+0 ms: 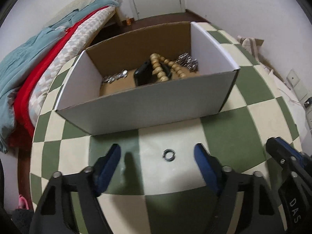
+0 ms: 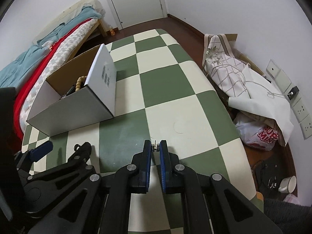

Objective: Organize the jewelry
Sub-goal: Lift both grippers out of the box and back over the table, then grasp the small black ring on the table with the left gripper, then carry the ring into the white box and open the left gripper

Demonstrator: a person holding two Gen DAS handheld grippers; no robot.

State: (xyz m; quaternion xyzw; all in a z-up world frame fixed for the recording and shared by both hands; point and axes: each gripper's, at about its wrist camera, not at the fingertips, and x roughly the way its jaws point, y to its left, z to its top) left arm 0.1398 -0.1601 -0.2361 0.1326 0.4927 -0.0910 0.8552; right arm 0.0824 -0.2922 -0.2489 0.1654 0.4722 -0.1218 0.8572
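Left wrist view: my left claw [image 1: 157, 154] stands apart over the checkered table [image 1: 234, 136], a small ring [image 1: 168, 153] lying flat between its blue pads, untouched. Beyond sits the open box [image 1: 148, 105] holding wooden beads [image 1: 161, 68].

Right wrist view: my right claw [image 2: 155, 147] is clamped together on a tiny metal piece [image 2: 155, 146] just above the table.

Left tongs [image 1: 157, 154] gape over ring [image 1: 168, 153]; box [image 1: 148, 105] beyond holds beads [image 1: 161, 66].
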